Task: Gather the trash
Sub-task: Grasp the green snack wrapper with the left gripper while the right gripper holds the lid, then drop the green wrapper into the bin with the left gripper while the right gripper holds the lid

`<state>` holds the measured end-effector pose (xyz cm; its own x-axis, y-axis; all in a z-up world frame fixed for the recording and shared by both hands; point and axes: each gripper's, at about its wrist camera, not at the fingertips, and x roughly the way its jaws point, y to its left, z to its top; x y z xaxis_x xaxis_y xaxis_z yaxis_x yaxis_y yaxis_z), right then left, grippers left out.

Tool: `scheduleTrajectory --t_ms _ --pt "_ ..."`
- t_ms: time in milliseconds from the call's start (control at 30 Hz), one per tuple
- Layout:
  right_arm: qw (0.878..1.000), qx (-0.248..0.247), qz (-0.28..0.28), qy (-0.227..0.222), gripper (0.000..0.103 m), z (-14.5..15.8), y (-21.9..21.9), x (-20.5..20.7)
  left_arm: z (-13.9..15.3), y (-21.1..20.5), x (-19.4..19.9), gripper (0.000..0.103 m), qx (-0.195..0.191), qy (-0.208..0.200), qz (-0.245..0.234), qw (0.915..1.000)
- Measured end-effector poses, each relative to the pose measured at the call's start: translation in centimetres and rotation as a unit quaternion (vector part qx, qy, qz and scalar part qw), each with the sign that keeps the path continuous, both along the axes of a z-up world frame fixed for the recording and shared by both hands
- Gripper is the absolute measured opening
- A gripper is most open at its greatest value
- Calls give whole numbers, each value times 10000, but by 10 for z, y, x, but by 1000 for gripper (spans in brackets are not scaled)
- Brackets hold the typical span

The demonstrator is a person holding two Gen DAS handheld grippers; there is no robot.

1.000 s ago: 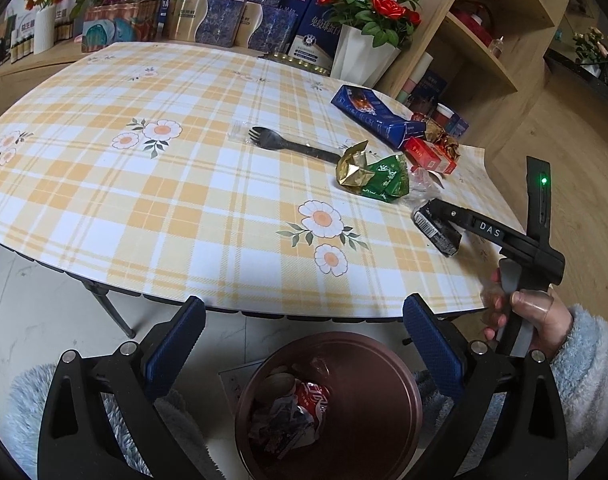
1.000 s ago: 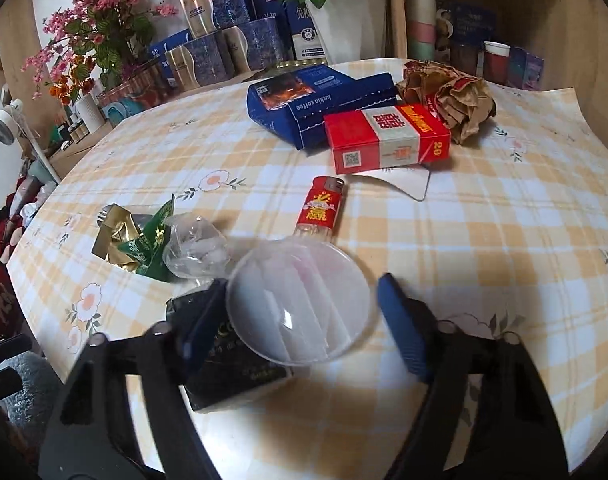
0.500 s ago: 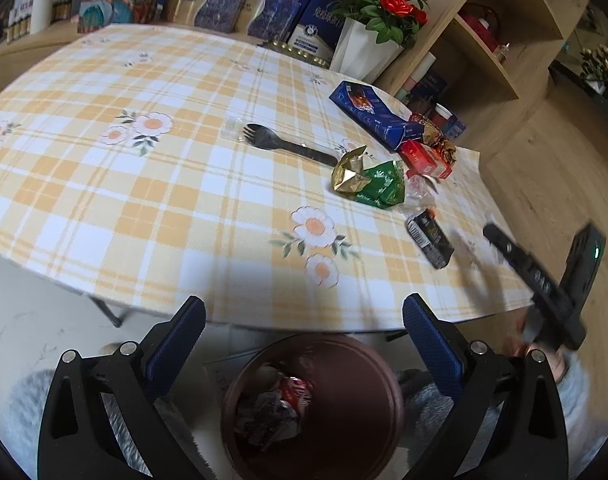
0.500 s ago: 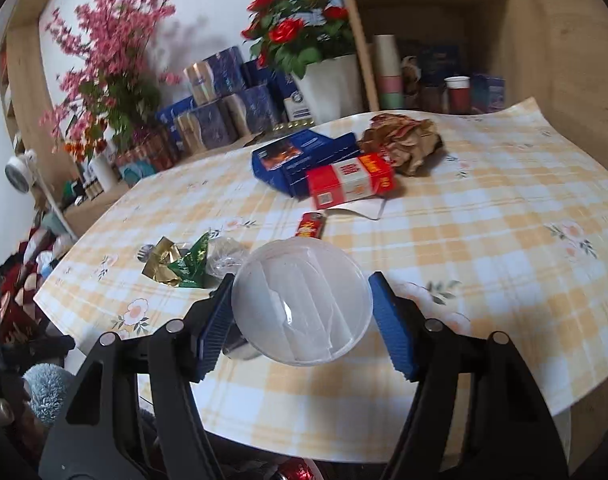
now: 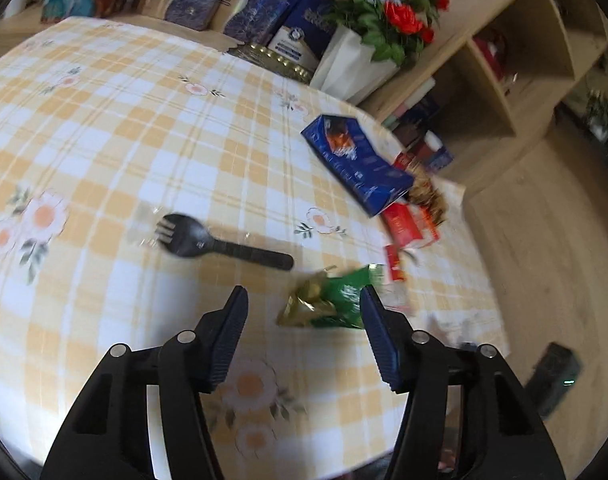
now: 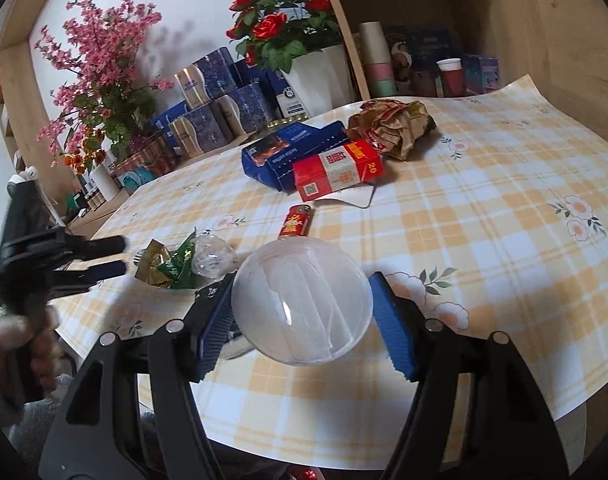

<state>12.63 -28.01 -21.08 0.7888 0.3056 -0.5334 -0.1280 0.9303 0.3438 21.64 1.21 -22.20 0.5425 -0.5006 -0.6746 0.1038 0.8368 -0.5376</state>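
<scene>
My right gripper [image 6: 302,308] is shut on a clear plastic lid [image 6: 302,300] and holds it above the table's near edge. My left gripper [image 5: 304,312] is open and empty over the table, just short of a green and gold wrapper [image 5: 328,302]; it also shows at the left of the right wrist view [image 6: 104,256]. A black plastic fork [image 5: 220,244] lies ahead to the left. The wrapper [image 6: 170,264], crumpled clear plastic [image 6: 212,256], a red lighter [image 6: 296,220], a red box [image 6: 338,170], a blue box [image 6: 288,152] and crumpled brown paper [image 6: 392,124] lie on the checked cloth.
A black packet [image 6: 212,296] lies behind the right gripper's left finger. A white vase of red roses [image 5: 352,64], blue tins [image 6: 208,108] and a wooden shelf unit [image 6: 424,40] stand behind the table. The table edge [image 6: 384,440] is close below the right gripper.
My left gripper has risen from above the bin and moved forward over the table toward the green wrapper. My right gripper has lifted the clear lid off the table and drawn back.
</scene>
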Motion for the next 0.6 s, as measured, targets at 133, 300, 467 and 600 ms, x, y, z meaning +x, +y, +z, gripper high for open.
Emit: scheduleTrajectory --t_ms 133,300,467,600 --pt "10000 57 26 33 67 -1 -2 1 -18 -18 14 56 406 168 -372 9983" --pt "9996 253 47 62 67 -3 -8 3 -23 -15 24 38 78 431 -250 9987" --pt "9994 330 86 76 67 -4 -8 4 -12 -26 22 10 632 165 -489 9967" --pt "9996 258 106 54 67 -4 -7 4 4 -30 12 9 875 67 -675 9939"
